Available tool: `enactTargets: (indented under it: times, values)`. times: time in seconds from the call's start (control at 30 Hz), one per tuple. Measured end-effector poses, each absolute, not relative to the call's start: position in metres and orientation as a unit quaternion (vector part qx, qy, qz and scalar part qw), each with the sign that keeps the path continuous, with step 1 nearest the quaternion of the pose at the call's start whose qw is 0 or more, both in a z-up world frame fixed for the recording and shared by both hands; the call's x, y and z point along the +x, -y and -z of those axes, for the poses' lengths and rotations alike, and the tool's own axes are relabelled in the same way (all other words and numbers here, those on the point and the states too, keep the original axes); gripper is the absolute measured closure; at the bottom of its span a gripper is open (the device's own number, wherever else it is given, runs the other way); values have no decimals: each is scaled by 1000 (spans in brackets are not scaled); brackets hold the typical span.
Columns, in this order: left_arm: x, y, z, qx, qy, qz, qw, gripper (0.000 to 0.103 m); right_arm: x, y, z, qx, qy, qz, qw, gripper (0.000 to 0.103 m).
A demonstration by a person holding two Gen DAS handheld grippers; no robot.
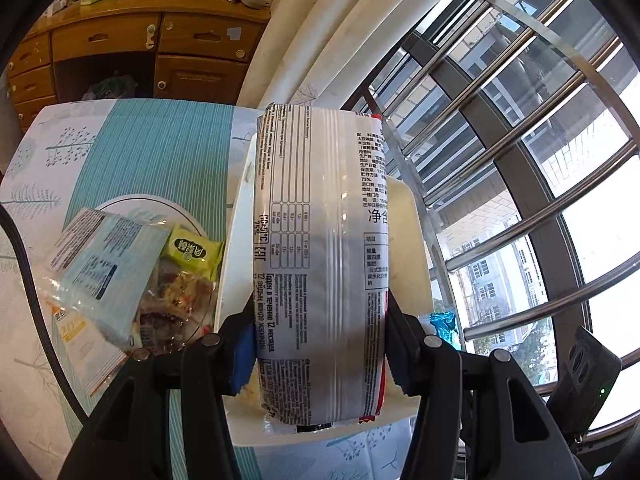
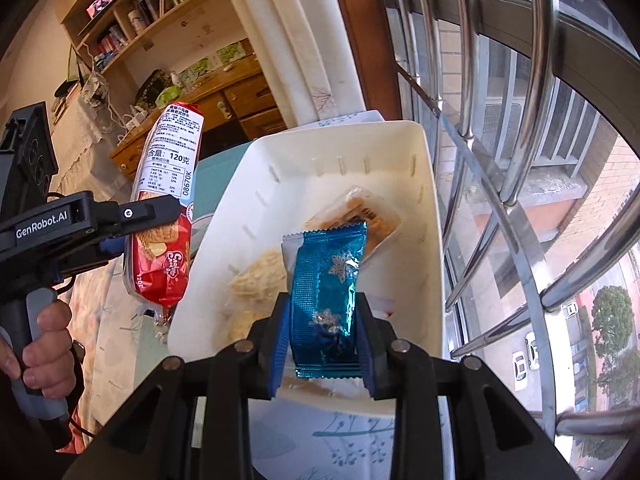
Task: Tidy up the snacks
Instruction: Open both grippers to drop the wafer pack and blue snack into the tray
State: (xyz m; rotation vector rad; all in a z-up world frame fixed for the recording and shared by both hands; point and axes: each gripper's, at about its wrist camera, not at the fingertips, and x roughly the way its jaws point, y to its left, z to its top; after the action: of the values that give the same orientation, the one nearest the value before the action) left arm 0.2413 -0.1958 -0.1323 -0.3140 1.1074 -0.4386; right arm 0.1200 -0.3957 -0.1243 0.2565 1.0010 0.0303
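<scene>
My left gripper (image 1: 320,320) is shut on a long red-and-white cracker pack (image 1: 320,264), held upright over the white plastic bin (image 1: 404,216). Seen from the right wrist, the cracker pack (image 2: 164,208) hangs at the bin's left rim, clamped by the left gripper (image 2: 160,216). My right gripper (image 2: 324,320) is shut on a shiny blue snack packet (image 2: 324,284), held above the white bin (image 2: 432,220). Inside the bin lie a clear-wrapped brown biscuit pack (image 2: 360,212) and pale puffed snacks (image 2: 256,276).
A round plate (image 1: 156,204) to the bin's left carries a pale blue packet (image 1: 108,268), a green packet (image 1: 192,252) and clear-wrapped snacks. The table has a teal patterned cloth (image 1: 160,152). Window bars (image 1: 520,152) run close on the right. A wooden cabinet (image 1: 120,56) stands behind. A person's hand (image 2: 40,344) grips the left handle.
</scene>
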Motion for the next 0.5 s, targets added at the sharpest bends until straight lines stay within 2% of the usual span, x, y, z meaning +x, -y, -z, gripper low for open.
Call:
enactTargets:
  times: [0.07, 0.13, 0.2, 0.33, 0.4, 0.5]
  values:
    - [245, 200, 133, -148, -521, 210, 814, 48, 125, 400, 127, 125, -482, -13, 867, 72]
    - [248, 205, 131, -148, -516, 224, 813, 35, 131, 404, 130, 130, -486, -9, 864, 72]
    - [248, 207, 124, -145, -501, 224, 824, 14, 136, 408, 136, 143, -501, -8, 854, 71]
    - [249, 214, 116, -116, -494, 219, 833, 12, 139, 414, 144, 162, -510, -4, 845, 67]
    - [249, 213, 118, -116, -501, 211, 832, 12, 141, 415, 145, 164, -510, -3, 844, 51]
    - [248, 207, 122, -126, -509, 204, 827, 12, 140, 414, 145, 168, -507, -3, 846, 43]
